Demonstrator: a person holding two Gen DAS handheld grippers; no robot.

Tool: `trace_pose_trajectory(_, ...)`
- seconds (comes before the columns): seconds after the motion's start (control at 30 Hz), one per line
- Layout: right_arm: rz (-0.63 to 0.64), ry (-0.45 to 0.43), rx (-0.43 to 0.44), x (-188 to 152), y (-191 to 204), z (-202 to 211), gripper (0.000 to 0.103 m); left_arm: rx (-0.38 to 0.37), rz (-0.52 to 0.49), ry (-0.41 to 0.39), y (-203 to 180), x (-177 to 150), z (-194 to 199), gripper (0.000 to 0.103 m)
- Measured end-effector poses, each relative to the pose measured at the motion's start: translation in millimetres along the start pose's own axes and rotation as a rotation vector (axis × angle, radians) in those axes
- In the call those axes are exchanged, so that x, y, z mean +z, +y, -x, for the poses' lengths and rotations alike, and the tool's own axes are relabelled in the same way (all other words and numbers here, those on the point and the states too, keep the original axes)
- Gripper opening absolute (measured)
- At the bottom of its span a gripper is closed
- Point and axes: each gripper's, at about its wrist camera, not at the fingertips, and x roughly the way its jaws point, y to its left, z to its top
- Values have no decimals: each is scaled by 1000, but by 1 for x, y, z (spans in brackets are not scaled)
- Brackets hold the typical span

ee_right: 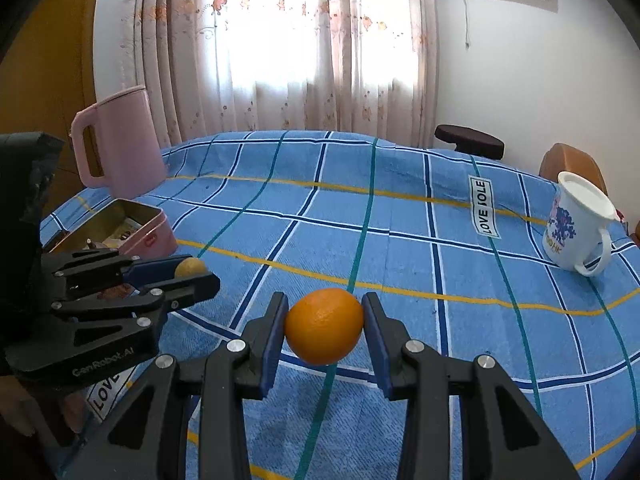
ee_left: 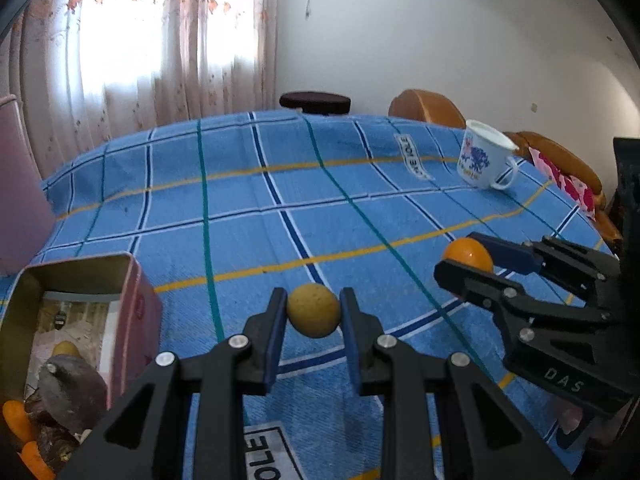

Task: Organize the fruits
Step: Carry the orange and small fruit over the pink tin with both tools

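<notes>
My left gripper [ee_left: 313, 316] clamps a tan fruit [ee_left: 313, 315] at lower centre. My right gripper [ee_right: 325, 330] clamps an orange [ee_right: 325, 331], centre frame. The tin [ee_left: 80, 276], lower left, contains more fruit.

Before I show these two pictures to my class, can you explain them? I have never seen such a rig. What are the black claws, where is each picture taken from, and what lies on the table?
No robot here: a person holds a two-finger gripper in each hand, each carrying a wide-angle camera looking along its fingers. One picture comes from each gripper. The left gripper is shut on a small yellow-brown fruit. The right gripper is shut on an orange. On the blue checked tablecloth stand a pink tin already holding fruit, a pink jug and a white mug.
</notes>
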Motion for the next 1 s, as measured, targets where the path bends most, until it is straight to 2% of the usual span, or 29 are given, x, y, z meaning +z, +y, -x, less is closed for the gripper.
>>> trace_pose_trajectory(0.57,16,-99,6,-2,3,19,40,43,-17,-123,-2,-3,22,28)
trace_pose_trajectory(1.0,24,-168,8,-5,5,32,40,67,-24,-181,-4,-5,32,28)
